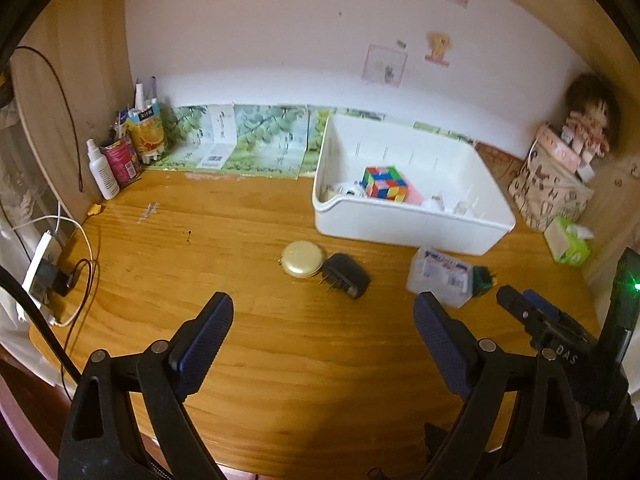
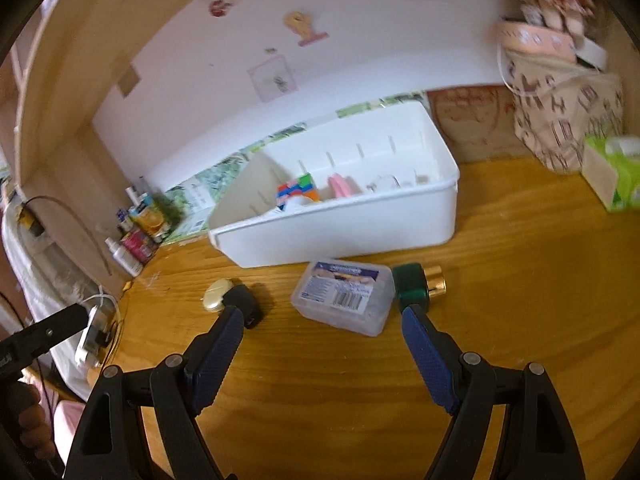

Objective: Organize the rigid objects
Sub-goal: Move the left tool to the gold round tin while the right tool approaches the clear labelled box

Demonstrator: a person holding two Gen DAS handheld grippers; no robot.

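A white bin (image 1: 404,222) (image 2: 340,236) stands on the wooden desk and holds a colourful puzzle cube (image 1: 385,182) (image 2: 298,189), a pink item and small white pieces. In front of it lie a cream round compact (image 1: 301,259) (image 2: 216,294), a black plug adapter (image 1: 346,275) (image 2: 248,304), a clear plastic box with a label (image 1: 440,278) (image 2: 344,296) and a green bottle with a gold cap (image 1: 482,279) (image 2: 418,284). My left gripper (image 1: 322,314) is open and empty, short of the compact and adapter. My right gripper (image 2: 322,326) is open and empty, just short of the clear box.
Bottles and cartons (image 1: 128,148) stand at the back left corner. A power strip with cables (image 1: 44,276) lies at the left edge. A patterned bag (image 1: 552,184) with a doll and a green tissue pack (image 2: 612,172) stand at the right. Wooden side panels enclose the desk.
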